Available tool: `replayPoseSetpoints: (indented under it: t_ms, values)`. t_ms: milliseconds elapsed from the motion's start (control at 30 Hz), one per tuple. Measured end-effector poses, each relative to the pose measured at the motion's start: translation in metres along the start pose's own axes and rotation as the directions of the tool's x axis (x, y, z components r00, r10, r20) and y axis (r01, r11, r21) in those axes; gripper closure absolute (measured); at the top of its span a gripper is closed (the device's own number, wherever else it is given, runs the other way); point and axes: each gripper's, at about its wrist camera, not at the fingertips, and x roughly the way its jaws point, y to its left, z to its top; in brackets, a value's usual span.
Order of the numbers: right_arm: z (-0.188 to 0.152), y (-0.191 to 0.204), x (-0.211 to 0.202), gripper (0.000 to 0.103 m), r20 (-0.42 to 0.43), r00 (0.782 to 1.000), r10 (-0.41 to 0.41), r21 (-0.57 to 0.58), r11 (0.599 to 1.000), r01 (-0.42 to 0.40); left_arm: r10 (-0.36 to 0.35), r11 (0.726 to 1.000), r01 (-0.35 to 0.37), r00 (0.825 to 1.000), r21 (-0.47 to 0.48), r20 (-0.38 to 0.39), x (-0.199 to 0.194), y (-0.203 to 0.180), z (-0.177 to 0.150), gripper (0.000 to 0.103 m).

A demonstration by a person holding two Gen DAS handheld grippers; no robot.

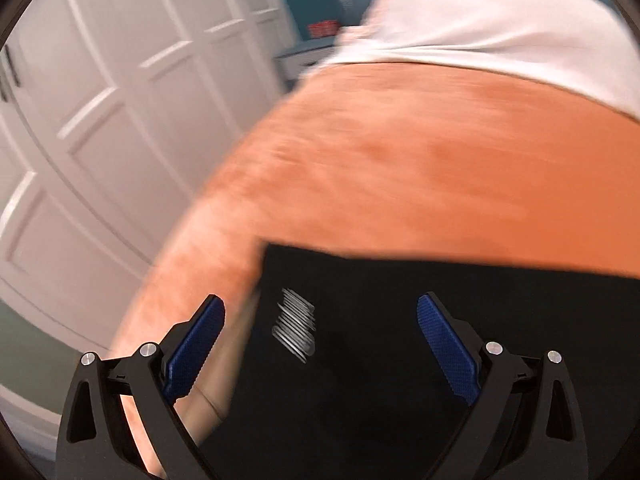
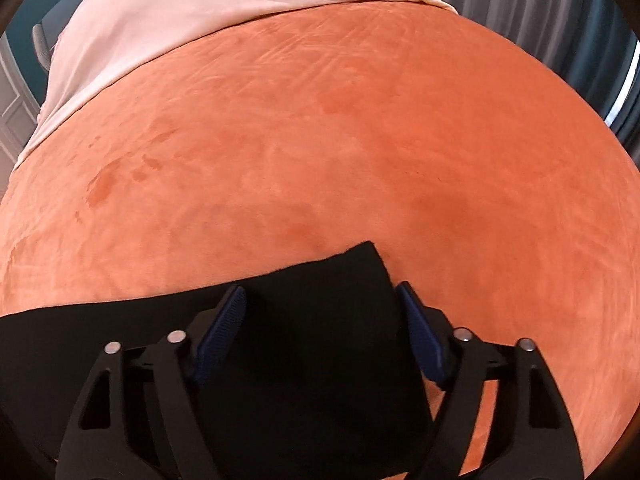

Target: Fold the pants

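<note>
The black pants (image 2: 304,312) lay flat on the orange blanket (image 2: 360,140), at its near edge, directly under both tools. In the right wrist view the right gripper (image 2: 322,332) hung over the far right corner of the garment, its jaws apart: the left pad stood over the cloth, the right pad just past the pants' right edge, over the blanket. The corner lay between the two pads, and neither could be seen pressing on it. In the left wrist view, which was smeared, the left gripper (image 1: 320,344) had its jaws wide apart above the pants' (image 1: 440,320) left end; the right pad sat over the black cloth, the left pad just beyond the garment's left edge, above the blanket (image 1: 400,160). Nothing was clamped.

The pants looked matte and dark, with a straight far hem and a squared corner, and bore a small pale printed mark (image 1: 294,326) between the left tool's pads. The blanket was velvety, with darker brushed patches and soft creases. Beyond it, at the far side, lay a smooth pale pink sheet (image 2: 180,4). White panelled doors (image 1: 120,100) stood to the left. The pads (image 1: 196,344) were blue and ribbed, on black arms with silver rivets.
</note>
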Motion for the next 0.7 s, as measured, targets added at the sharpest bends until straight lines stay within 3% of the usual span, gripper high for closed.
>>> replayPoseSetpoints:
  t_ms: [33,67,100,133,167,200,267,300,333,367,400,500,700]
  values:
    - [0.000,0.001,-0.001,0.043,0.002,1.000,0.003,-0.006,1.000,-0.003,0.037,0.999,-0.037,0.999,0.004,-0.013,0.017,0.008,0.008,0.008]
    - [0.001,0.003,-0.002,0.057,0.005,1.000,0.010,-0.013,1.000,-0.010,0.070,0.997,-0.070,0.997,-0.007,-0.034,0.037,0.017,0.017,0.009]
    - [0.001,0.004,-0.003,0.072,0.002,1.000,0.023,-0.013,1.000,-0.023,0.066,0.998,-0.068,0.996,-0.018,-0.064,0.054,0.025,0.023,0.010]
    - [0.002,0.005,-0.004,0.080,-0.010,0.998,0.057,-0.004,0.998,-0.057,0.048,0.998,-0.052,0.994,-0.037,-0.094,0.068,0.031,0.027,0.010]
    - [0.002,0.010,-0.005,0.085,-0.013,0.998,0.063,-0.005,0.998,-0.063,0.001,0.998,-0.011,0.990,-0.068,-0.143,0.085,0.038,0.031,0.017]
    - [0.001,0.017,-0.007,0.089,-0.009,0.999,0.049,-0.018,0.999,-0.049,-0.029,0.995,0.013,0.985,-0.095,-0.169,0.096,0.043,0.033,0.039]
    - [-0.001,0.028,-0.013,0.089,0.002,1.000,0.022,-0.060,0.998,-0.022,-0.143,0.980,0.106,0.963,-0.166,-0.230,0.114,0.047,0.032,0.065]
    - [-0.001,0.032,-0.016,0.090,0.007,1.000,0.015,-0.068,0.998,-0.015,-0.182,0.973,0.135,0.949,-0.190,-0.257,0.118,0.048,0.030,0.068]
    - [-0.001,0.034,-0.021,0.090,0.016,1.000,0.014,-0.066,0.998,-0.013,-0.181,0.973,0.135,0.950,-0.188,-0.253,0.117,0.049,0.031,0.073]
    - [-0.002,0.035,-0.026,0.090,0.026,1.000,0.011,-0.063,0.998,-0.009,-0.200,0.970,0.156,0.950,-0.188,-0.242,0.113,0.051,0.032,0.083]
    - [-0.003,0.035,-0.033,0.090,0.039,0.999,0.012,-0.055,0.998,-0.010,-0.260,0.953,0.211,0.939,-0.220,-0.225,0.105,0.056,0.033,0.083]
    - [-0.005,0.034,-0.064,0.090,0.094,0.995,0.036,-0.029,0.999,-0.033,-0.338,0.920,0.294,0.931,-0.260,-0.142,0.068,0.075,0.032,0.085]
    - [-0.023,0.034,-0.154,0.090,0.205,0.969,0.137,-0.059,0.990,-0.127,-0.450,0.874,0.440,0.893,-0.208,-0.003,-0.044,0.117,0.015,0.092]
